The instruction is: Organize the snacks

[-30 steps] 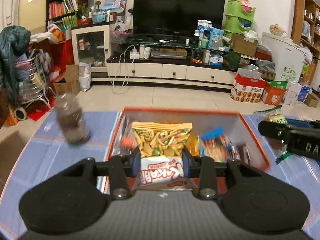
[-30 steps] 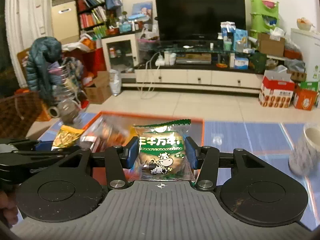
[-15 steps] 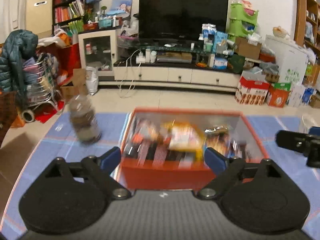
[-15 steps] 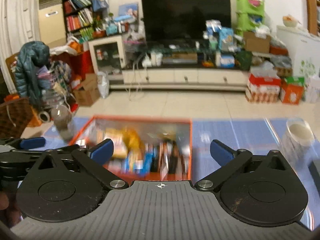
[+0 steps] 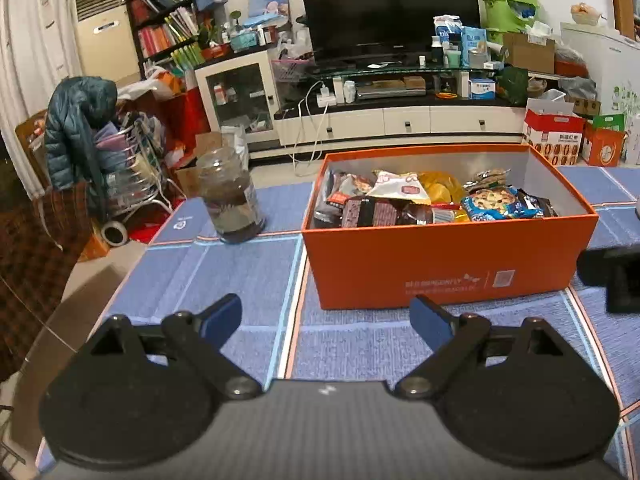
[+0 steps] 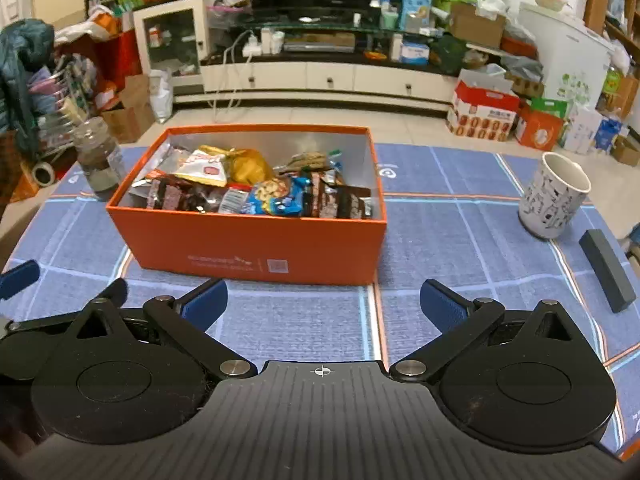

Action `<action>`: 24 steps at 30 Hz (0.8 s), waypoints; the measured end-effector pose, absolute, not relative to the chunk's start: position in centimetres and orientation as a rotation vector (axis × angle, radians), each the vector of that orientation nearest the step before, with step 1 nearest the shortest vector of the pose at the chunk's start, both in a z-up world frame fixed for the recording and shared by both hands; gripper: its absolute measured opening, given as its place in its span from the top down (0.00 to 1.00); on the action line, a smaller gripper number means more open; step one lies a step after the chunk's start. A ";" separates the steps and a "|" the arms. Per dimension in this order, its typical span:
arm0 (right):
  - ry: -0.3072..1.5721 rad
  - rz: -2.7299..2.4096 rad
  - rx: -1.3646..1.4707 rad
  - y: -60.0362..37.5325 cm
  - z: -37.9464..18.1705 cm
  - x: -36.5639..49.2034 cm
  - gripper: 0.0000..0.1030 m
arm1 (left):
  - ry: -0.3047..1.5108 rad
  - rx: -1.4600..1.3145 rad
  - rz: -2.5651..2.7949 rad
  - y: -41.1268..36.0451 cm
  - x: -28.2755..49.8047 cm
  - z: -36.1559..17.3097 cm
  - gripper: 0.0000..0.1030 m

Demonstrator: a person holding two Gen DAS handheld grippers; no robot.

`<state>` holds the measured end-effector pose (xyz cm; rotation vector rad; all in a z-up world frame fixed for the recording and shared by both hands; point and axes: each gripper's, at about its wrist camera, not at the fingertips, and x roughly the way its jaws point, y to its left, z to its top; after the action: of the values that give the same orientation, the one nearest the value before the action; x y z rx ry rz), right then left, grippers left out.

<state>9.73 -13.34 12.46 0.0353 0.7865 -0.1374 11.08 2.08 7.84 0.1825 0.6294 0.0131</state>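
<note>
On the blue checked tablecloth (image 6: 440,184), both the left gripper (image 5: 326,320) and right gripper (image 6: 323,306) now hang spread and empty, their packets dropped moments ago among the snacks (image 6: 256,188) filling the orange cardboard box (image 6: 248,240), so sorting looks nearly finished.

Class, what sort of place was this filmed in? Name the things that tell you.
Most likely a lived-in home living room: a large television on a low cabinet, and a packed bookshelf.
</note>
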 end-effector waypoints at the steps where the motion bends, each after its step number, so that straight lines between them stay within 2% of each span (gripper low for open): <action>1: 0.794 -0.138 0.031 -13.3 12.3 9.9 0.06 | 0.631 0.181 0.016 2.0 11.3 7.8 0.12; 24: 0.833 -0.125 0.020 -13.6 10.8 11.3 0.07 | 0.698 0.119 -0.007 1.4 12.2 7.4 0.12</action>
<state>11.32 -13.65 10.79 0.0198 0.8333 -0.1246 12.15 1.39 7.37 0.1190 0.6983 -0.0066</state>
